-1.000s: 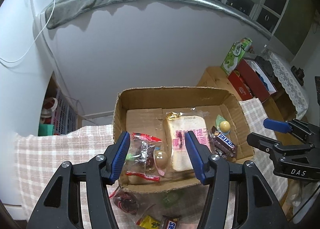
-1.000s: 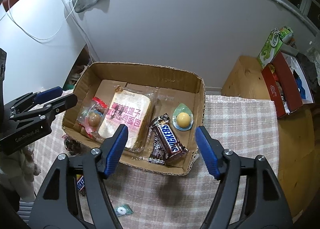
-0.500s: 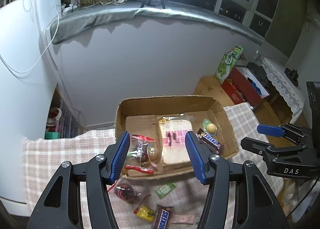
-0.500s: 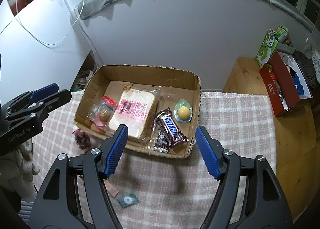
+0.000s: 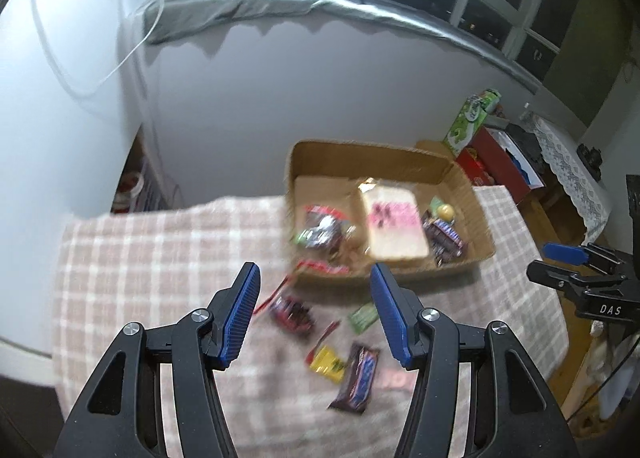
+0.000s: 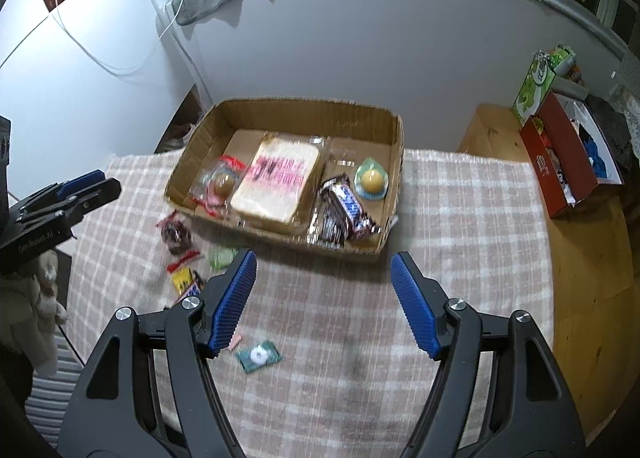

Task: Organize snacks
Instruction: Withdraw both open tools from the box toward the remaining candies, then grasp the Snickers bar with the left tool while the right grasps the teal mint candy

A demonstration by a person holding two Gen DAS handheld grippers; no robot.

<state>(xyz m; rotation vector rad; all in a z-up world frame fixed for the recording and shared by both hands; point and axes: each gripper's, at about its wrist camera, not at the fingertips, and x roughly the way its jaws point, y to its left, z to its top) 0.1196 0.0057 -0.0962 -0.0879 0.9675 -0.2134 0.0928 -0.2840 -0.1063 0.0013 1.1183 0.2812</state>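
A shallow cardboard box [image 6: 394, 137] [image 5: 482, 234] sits on the checked tablecloth. It holds a bagged bread slice [image 6: 278, 181], Snickers bars [image 6: 348, 209], a round yellow sweet [image 6: 372, 179] and a red-trimmed packet [image 6: 218, 185]. Loose snacks lie in front of the box: a dark red packet [image 5: 290, 312], a green sachet [image 5: 362, 316], a yellow packet [image 5: 328, 364], a Snickers bar [image 5: 356, 378] and a green sachet with a white ring [image 6: 258, 356]. My left gripper [image 5: 314, 314] hangs open above the loose pile. My right gripper [image 6: 324, 302] is open and empty over bare cloth.
The checked cloth [image 6: 460, 217] covers the table; bare wood [image 6: 584, 258] shows at its right edge. A red box [image 6: 560, 165] and a green carton [image 6: 536, 85] stand at the far right. A grey wall rises behind the cardboard box.
Both grippers have drawn back from the box and risen a little, so the box looks smaller and the loose snacks in front of it have come into view. Neither jaw opening has changed.
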